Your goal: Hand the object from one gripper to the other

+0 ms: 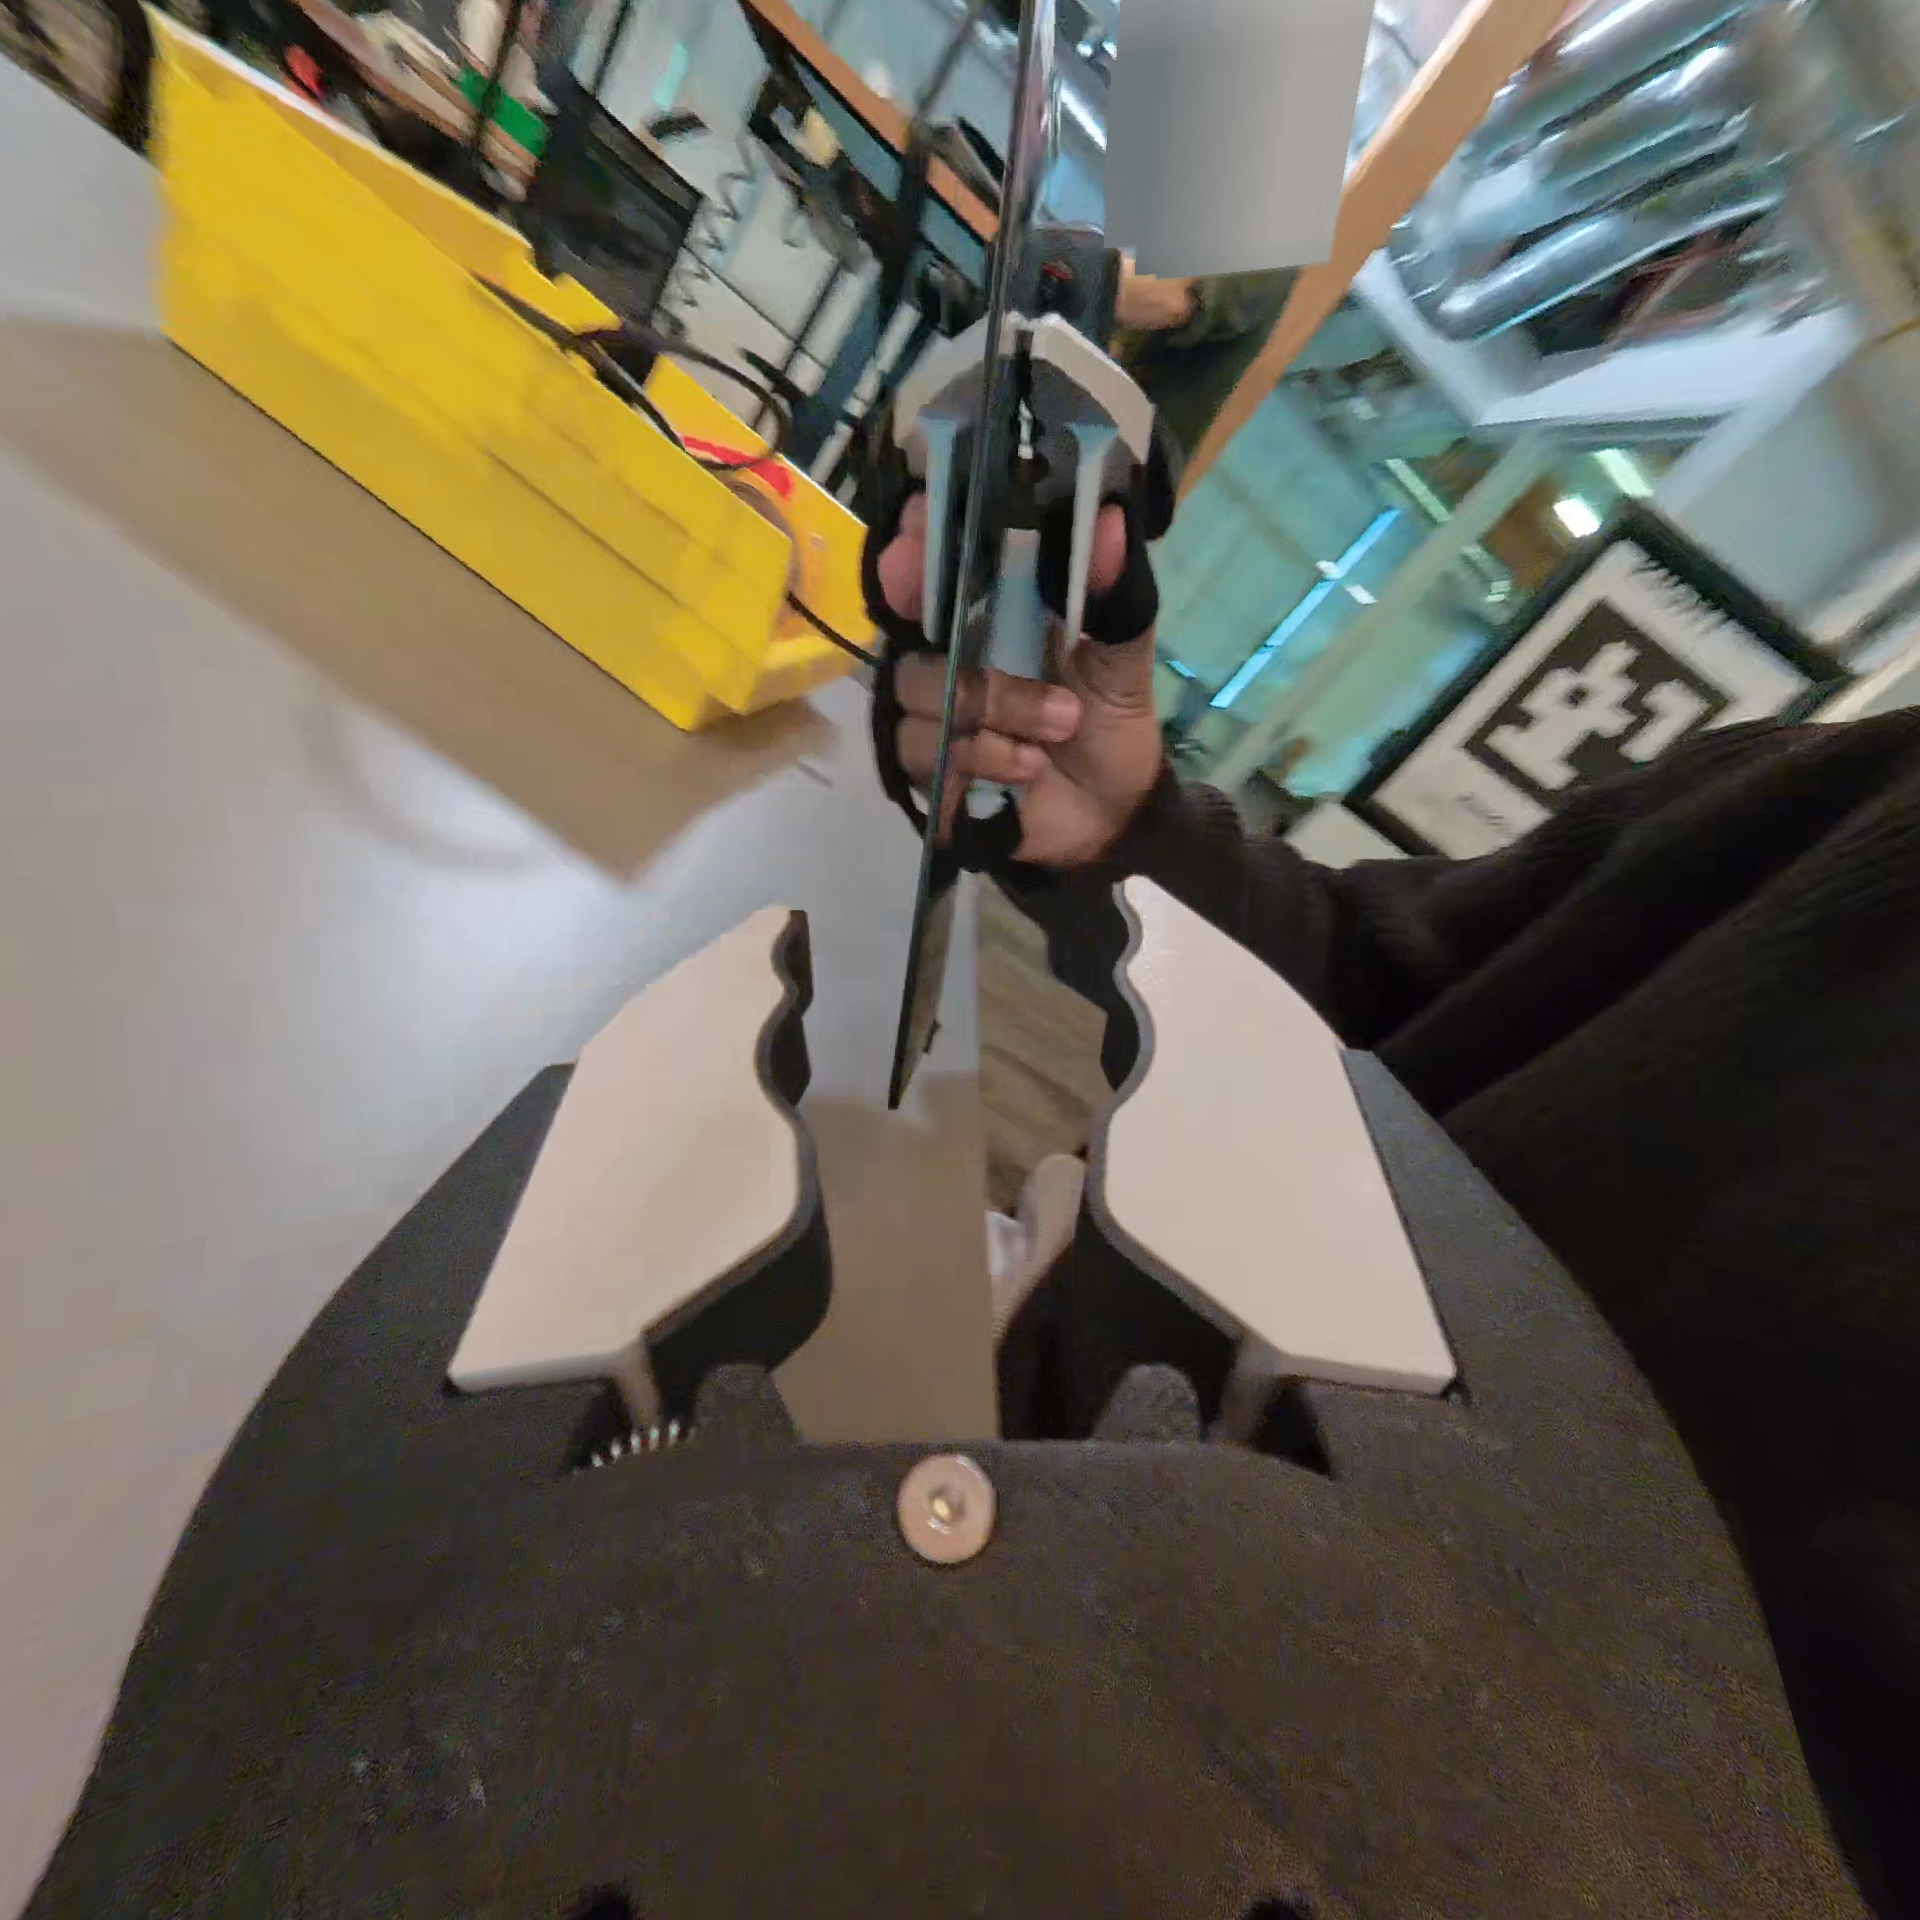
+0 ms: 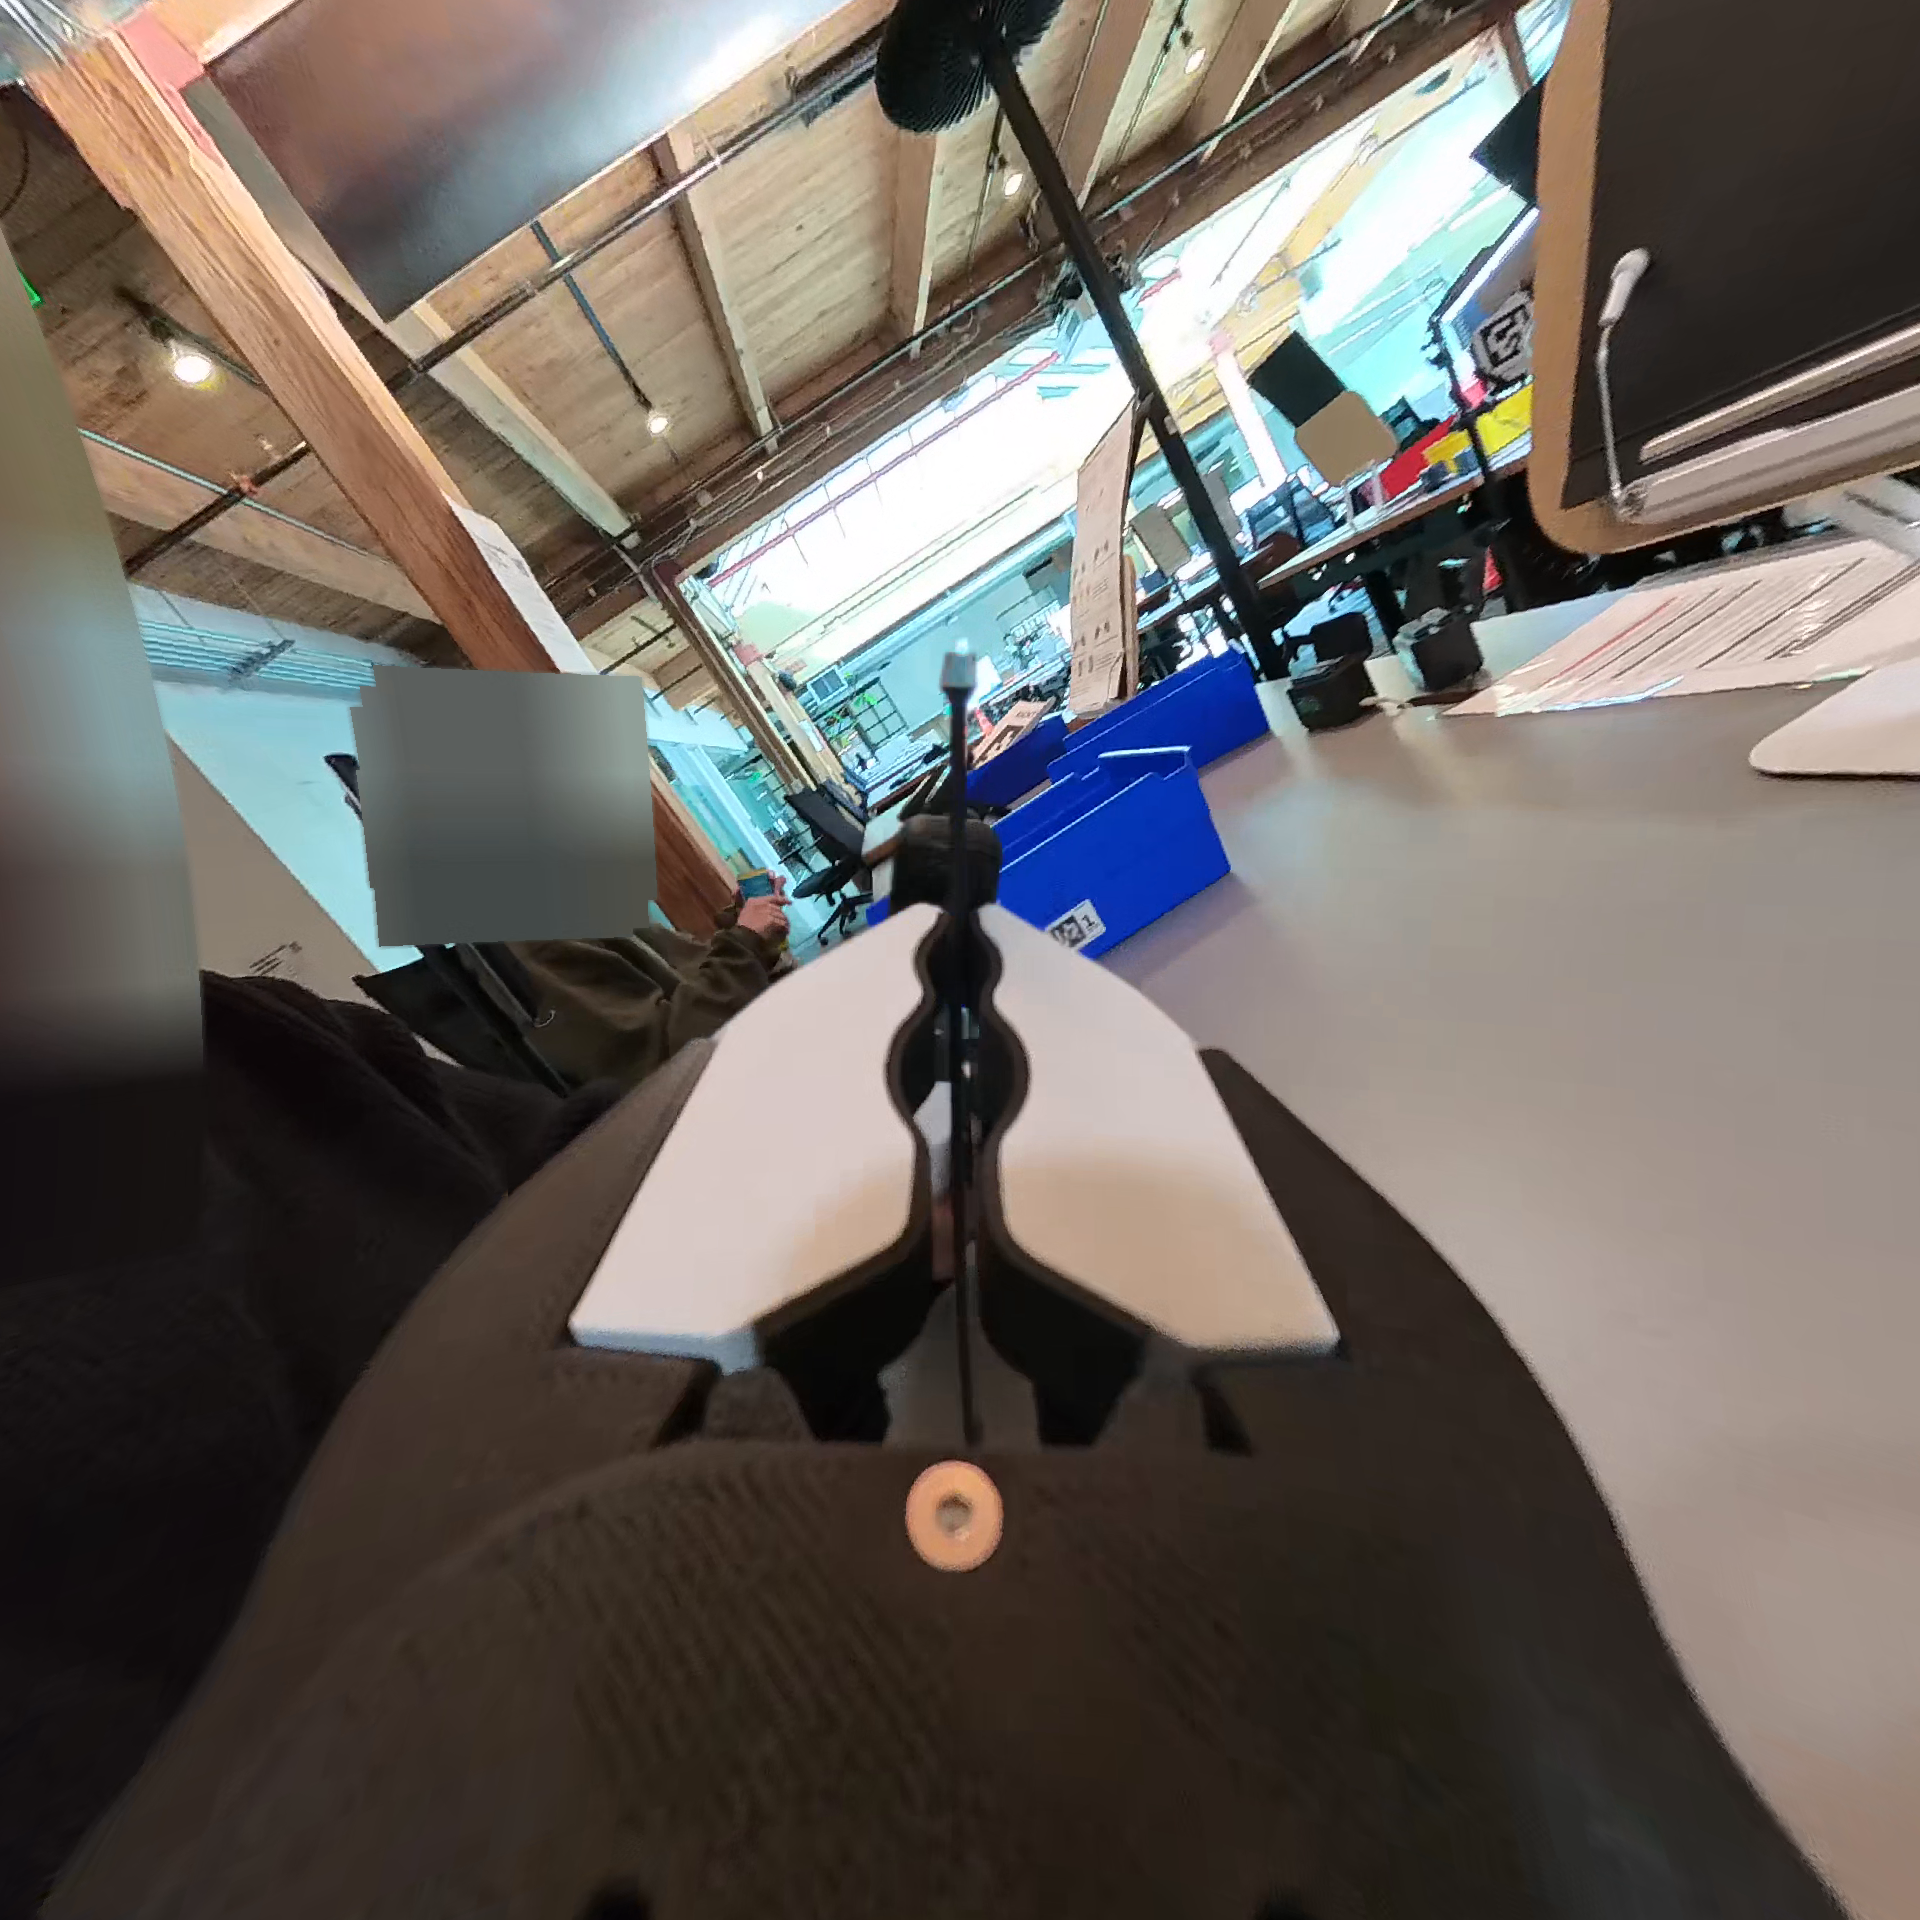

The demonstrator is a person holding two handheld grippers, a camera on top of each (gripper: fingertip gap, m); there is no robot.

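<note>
A thin, flat, mirror-like plate (image 1: 940,966) is held edge-on, long axis upright, clamped in the right claw (image 2: 961,971); its lower end hangs between the parted left claw (image 1: 961,925) fingers.

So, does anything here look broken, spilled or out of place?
Nothing stands out. The thin, dark, shiny flat strip is clamped straight in the right gripper, its free end between the open jaws of the left gripper, touching neither.
</note>
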